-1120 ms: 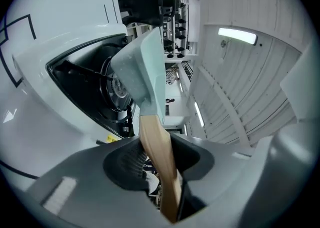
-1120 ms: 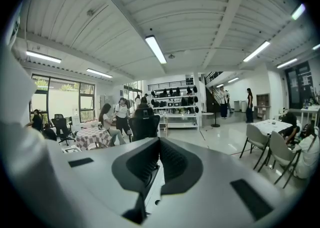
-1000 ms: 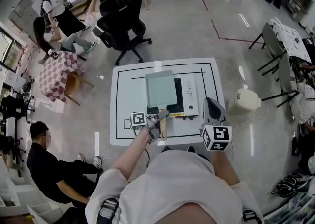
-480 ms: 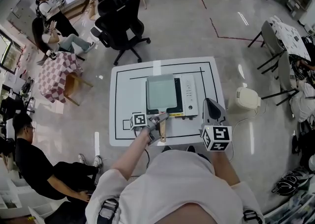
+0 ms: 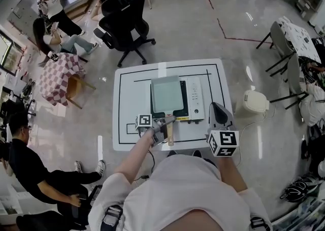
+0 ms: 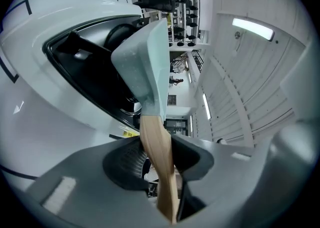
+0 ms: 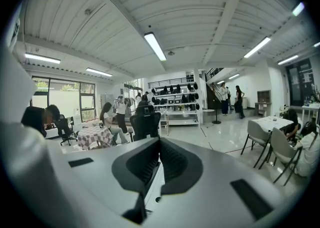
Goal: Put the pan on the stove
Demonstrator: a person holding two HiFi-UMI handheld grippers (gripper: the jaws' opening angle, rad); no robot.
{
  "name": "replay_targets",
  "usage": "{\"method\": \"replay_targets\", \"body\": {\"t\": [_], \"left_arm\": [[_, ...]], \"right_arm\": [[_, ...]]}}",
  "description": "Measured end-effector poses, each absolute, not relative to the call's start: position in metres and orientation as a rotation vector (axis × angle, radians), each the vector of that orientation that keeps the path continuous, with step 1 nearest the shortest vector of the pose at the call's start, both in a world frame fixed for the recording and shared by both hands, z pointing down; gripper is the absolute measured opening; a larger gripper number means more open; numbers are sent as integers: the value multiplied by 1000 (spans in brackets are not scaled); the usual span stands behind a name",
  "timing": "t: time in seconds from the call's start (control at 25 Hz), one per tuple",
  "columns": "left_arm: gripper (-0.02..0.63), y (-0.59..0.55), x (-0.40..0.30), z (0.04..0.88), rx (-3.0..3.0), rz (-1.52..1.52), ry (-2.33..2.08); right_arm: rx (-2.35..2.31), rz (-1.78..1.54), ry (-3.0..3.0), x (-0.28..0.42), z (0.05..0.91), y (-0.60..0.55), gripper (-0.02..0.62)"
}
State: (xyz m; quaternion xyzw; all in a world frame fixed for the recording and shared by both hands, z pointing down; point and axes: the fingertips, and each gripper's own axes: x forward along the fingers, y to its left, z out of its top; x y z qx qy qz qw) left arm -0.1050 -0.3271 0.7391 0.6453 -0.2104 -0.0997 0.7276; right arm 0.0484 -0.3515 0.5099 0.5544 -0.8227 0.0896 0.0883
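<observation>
A pale green square pan [image 5: 166,94] lies over the black top of the white stove [image 5: 196,98] in the middle of the white table [image 5: 129,103]. Its wooden handle [image 5: 169,132] points toward the table's near edge. My left gripper [image 5: 163,122] is shut on that handle. In the left gripper view the handle [image 6: 157,147] runs between the pads, with the pan [image 6: 150,56] and the stove top [image 6: 95,81] beyond. My right gripper [image 5: 214,107] hovers at the stove's right front corner, shut and holding nothing [image 7: 160,144].
A black line frames the table top. A white appliance [image 5: 255,102] stands on the floor to the right. A black office chair [image 5: 124,19] sits beyond the table. People sit at the far left, and folding chairs [image 5: 282,39] stand at the right.
My left gripper has rolled a little with the handle and the pan has barely shifted. The right gripper has not moved. The person on the floor at left has moved further left.
</observation>
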Motion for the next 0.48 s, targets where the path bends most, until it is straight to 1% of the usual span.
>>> {"method": "replay_targets", "body": {"t": [0.16, 0.2, 0.24, 0.28, 0.48], "left_arm": [[149, -328, -105, 740, 1424, -227, -451], [170, -330, -106, 737, 1428, -237, -453], [234, -333, -107, 734, 1431, -246, -460], [267, -335, -109, 732, 1431, -253, -473], [287, -334, -124, 736, 1436, -248, -526]], "right_arm": [[1651, 270, -2450, 49, 512, -350, 8], [1650, 271, -2449, 49, 511, -350, 8], [1649, 273, -2448, 49, 511, -349, 8], [1649, 275, -2448, 48, 511, -349, 8], [1650, 278, -2448, 49, 512, -347, 8]]}}
